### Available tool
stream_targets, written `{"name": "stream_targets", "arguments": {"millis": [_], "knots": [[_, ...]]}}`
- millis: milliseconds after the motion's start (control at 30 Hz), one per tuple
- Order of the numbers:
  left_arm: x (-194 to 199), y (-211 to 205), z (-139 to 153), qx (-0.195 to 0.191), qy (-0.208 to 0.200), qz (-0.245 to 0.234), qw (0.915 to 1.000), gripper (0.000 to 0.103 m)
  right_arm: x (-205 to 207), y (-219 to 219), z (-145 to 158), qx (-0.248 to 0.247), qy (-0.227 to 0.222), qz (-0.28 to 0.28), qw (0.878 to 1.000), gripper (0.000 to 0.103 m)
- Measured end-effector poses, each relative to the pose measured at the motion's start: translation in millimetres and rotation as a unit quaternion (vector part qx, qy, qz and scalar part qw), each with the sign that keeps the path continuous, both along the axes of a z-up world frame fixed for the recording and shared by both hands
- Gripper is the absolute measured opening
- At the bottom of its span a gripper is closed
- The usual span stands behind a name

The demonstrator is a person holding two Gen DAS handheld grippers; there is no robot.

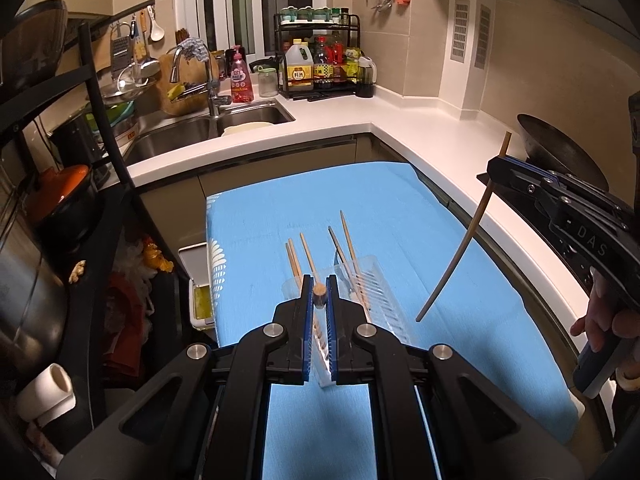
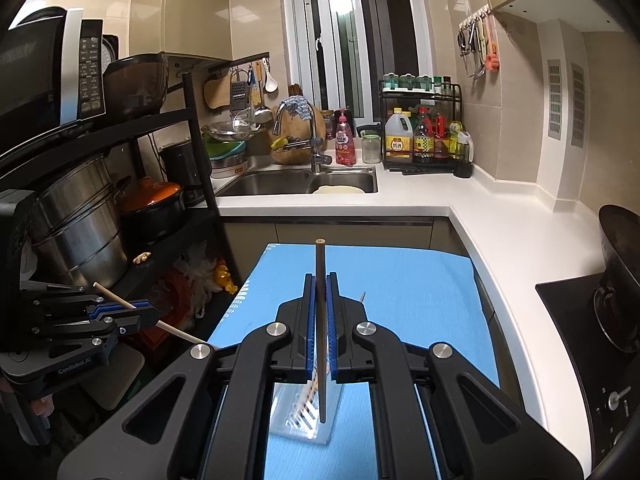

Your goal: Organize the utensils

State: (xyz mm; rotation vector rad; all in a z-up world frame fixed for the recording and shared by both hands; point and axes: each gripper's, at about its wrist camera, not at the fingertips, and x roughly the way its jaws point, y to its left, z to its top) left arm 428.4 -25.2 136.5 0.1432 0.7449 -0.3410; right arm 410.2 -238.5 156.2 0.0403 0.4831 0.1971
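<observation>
**Two chopsticks in the air, one holder below**

Holding one chopstick apiece, both grippers hang above the clear plastic holder point(image 1: 360, 300) that stands on the blue cloth point(image 1: 400, 208). The left gripper point(image 1: 319, 292) has its jaws drawn narrow on a pale chopstick point(image 1: 319, 289), seen end-on between the pads, almost directly over the holder. The right gripper point(image 2: 320, 292) is likewise closed on a darker chopstick point(image 2: 321, 320), whose lower tip hangs above the holder's near end; seen from the left wrist, that gripper sits well to the right of the holder, with the stick slanting down toward it.

Several chopsticks point(image 1: 348, 248) already stand in the holder, leaning against its far side.

Chopsticks of this kind are probably light, stiff and smooth — easy to lift, yet apt to swivel or slide in a two-pad grip. A hold nearer the thick end leaves a long lower length free to steer into a compartment. The holder looks thin-walled and light, so a tip catching its rim could probably tip it or push it along the cloth.
</observation>
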Motion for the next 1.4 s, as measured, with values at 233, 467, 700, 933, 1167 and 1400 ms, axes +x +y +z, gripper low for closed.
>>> {"name": "stream_targets", "arguments": {"millis": [233, 467, 700, 933, 1167, 1400], "knots": [[-59, 4, -1, -0.011, -0.007, -0.002, 0.9999, 0.006, -68, -7, -9, 0.030, -0.014, 0.004, 0.999, 0.006], [-150, -5, -26, -0.026, -0.041, 0.014, 0.9987, 0.006, -180, -16, -52, 0.046, -0.051, -0.028, 0.997, 0.006], [-220, -13, -57, -0.049, -0.074, 0.042, 0.9951, 0.006, -261, -17, -87, 0.009, -0.141, -0.036, 0.989, 0.006], [-265, -41, -101, -0.047, -0.108, 0.011, 0.9929, 0.006, -307, -29, -123, 0.020, -0.133, -0.033, 0.990, 0.006], [-294, -42, -143, -0.032, -0.101, 0.014, 0.9942, 0.006, -345, -25, -156, -0.004, -0.107, -0.012, 0.994, 0.007], [-299, -43, -155, -0.015, -0.093, 0.011, 0.9955, 0.006, -340, -32, -180, 0.003, -0.070, -0.026, 0.997, 0.007]]}}
